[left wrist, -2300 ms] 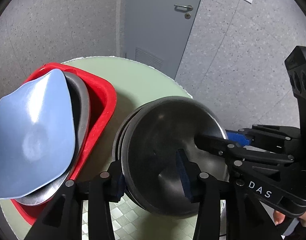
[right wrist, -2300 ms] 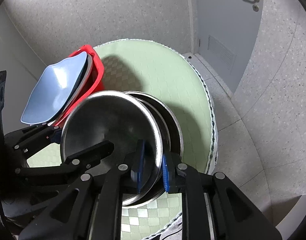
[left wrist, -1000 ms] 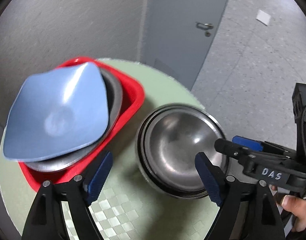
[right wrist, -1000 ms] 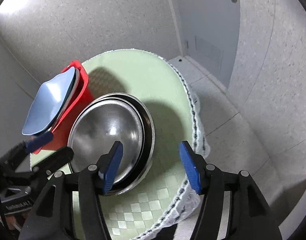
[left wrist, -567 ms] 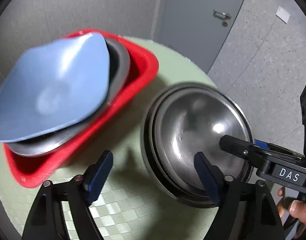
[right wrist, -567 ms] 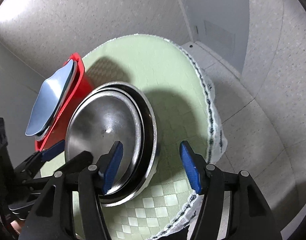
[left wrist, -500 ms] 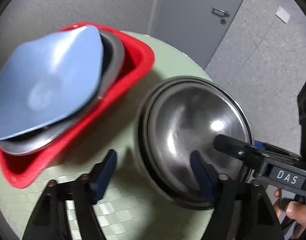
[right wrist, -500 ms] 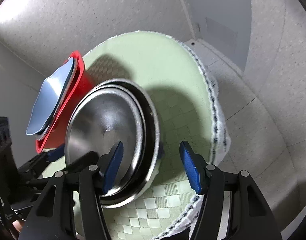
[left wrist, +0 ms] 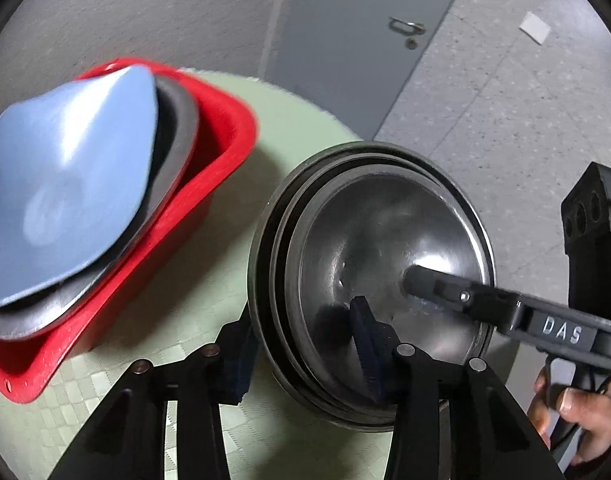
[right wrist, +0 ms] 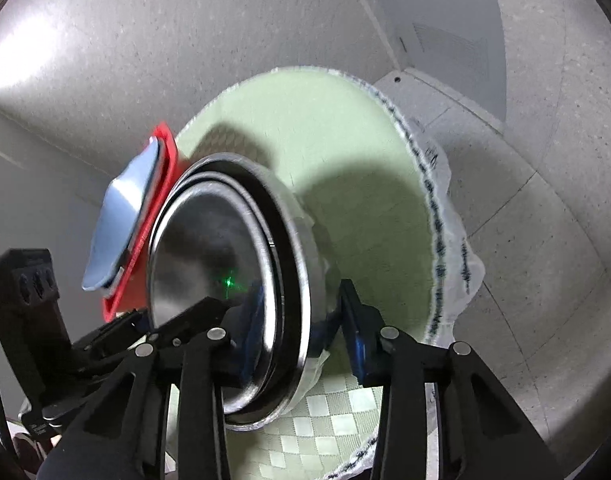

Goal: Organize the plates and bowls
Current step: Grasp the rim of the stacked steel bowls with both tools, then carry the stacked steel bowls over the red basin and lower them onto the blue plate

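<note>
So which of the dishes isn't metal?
The pale blue plate, the top dish leaning in the red tub. The dish beneath it and the nested bowls straddled by both tongs are grey steel.

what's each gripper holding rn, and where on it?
Both straddle the stack of steel bowls: left gripper at its near rim, right gripper at the opposite rim. Whether either is clamped cannot be told.

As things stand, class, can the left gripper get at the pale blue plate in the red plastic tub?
Probably not yet: the left gripper straddles the stacked steel bowls' rim, beside the plate.
</note>
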A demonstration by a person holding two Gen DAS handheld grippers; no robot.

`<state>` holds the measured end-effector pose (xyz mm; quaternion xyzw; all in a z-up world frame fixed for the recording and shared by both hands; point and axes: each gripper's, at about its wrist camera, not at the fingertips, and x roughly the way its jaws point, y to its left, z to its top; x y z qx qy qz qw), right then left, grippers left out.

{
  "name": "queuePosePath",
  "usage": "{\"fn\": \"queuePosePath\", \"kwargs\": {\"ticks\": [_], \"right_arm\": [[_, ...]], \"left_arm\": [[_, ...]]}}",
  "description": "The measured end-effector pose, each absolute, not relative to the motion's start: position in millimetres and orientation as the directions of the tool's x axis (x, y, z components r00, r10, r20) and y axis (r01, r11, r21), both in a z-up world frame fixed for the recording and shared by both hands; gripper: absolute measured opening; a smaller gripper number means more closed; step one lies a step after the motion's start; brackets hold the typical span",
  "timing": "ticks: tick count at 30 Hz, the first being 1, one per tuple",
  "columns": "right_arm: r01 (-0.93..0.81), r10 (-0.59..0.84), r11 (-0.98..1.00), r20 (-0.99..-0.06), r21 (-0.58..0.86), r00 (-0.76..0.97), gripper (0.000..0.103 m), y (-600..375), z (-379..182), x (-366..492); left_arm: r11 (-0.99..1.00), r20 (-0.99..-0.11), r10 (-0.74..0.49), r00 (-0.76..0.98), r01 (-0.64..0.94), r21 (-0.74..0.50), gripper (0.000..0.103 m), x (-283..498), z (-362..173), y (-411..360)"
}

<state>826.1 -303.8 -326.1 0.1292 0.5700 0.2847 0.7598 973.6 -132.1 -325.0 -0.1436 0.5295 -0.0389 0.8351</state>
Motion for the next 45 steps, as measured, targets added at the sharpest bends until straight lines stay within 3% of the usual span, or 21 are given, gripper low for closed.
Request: {"fn": "queuePosePath", "kwargs": {"ticks": [9,17,29,35,45], "right_arm": [[-0.317,0.601,0.795,-0.745,0.518,0.289,0.034,-295,-264,826],[-0.420,0.625,0.765,-0.718,0.487,0.306,0.034,-211,-221,837],[-0.470,0.643,0.712,-0.753,0.521,0.140,0.034,-83,-255,849],[-0.420,0.623,0.726,-0.779,0.545,0.067,0.034,-62,-285,859],[-0.386,0.491,0.826,-0.861,0.411,0.133,0.038,-55,-293,854]], "left_arm": [[0.952,-0.816,-0.246,0.523,-0.028,-0.305,0.039,966,-266,-102],[0.946,-0.778,-0.196,0.597,-0.093,-0.310,0.040,942,-228,-17],[0.927,-0.850,-0.090,0.519,-0.268,-0.262,0.040,913,-234,92],[0.931,-0.880,-0.101,0.463,-0.267,-0.247,0.038,914,-240,111],[0.950,-0.890,-0.140,0.435,-0.194,-0.245,0.043,961,-247,113]]}}
